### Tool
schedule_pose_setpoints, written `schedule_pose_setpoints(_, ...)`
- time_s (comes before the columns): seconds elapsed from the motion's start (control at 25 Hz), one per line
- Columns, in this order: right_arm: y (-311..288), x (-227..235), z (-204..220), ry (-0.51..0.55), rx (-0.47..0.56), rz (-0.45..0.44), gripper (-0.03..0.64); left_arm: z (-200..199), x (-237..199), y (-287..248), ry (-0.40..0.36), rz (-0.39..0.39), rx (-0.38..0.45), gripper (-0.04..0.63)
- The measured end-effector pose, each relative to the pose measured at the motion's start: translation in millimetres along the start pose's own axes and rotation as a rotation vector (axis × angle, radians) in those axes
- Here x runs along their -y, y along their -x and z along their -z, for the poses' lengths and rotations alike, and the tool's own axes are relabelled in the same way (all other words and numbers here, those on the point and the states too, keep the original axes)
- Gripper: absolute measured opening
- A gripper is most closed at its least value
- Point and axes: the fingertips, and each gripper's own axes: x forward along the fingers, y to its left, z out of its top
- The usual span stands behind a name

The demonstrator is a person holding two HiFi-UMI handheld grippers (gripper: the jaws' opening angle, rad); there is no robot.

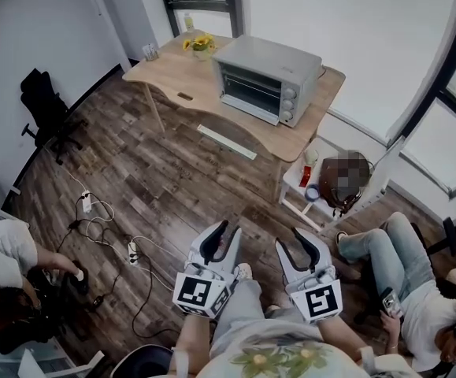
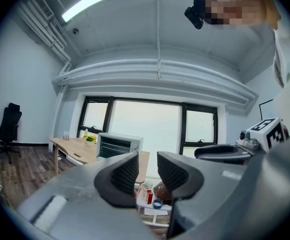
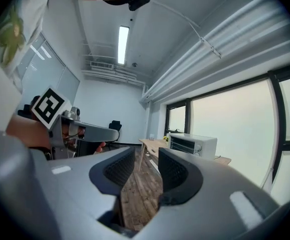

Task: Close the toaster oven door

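The silver toaster oven (image 1: 265, 81) stands on the wooden table (image 1: 172, 73) across the room, and its glass door looks upright against the front. Both grippers hang close to my body, far from the oven. My left gripper (image 1: 221, 239) is open with nothing between its pads. My right gripper (image 1: 300, 246) is also open and empty. The left gripper view looks past the left gripper (image 2: 147, 176) at the oven (image 2: 117, 145) in front of the window. In the right gripper view the right gripper (image 3: 147, 171) points at the wooden floor, with the oven (image 3: 192, 145) at the right.
A vase of yellow flowers (image 1: 202, 47) sits on the table's far side. A low white shelf (image 1: 314, 183) stands right of the table. Cables and power strips (image 1: 101, 227) lie on the floor at left near a black office chair (image 1: 46, 109). People sit at the right (image 1: 401, 282) and left (image 1: 7, 258).
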Motion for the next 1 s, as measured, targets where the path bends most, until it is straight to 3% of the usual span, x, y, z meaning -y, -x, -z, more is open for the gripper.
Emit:
schedule_pose_setpoints(0.08, -22, 6, -3, -0.004, -0.009, 0.005, 0.168, -3, -20, -13, -0.01, 0.005, -0.002, 0.147)
schedule_pose_setpoints(0.32, -85, 21, -6, -0.012, -0.039, 0.008, 0.229, -12, -76, -45, -0.017, 0.017, -0.003, 0.237)
schedule_pose_setpoints(0.8, -154, 16, 19, -0.067, -0.112, 0.009, 0.239, 12, -159, -66, 0.006, 0.013, -0.083, 0.241)
schedule_pose_setpoints(1.0, -172, 22, 44, -0.079, -0.159, 0.016, 0.238, 39, -188, -78, 0.023, 0.002, -0.142, 0.241)
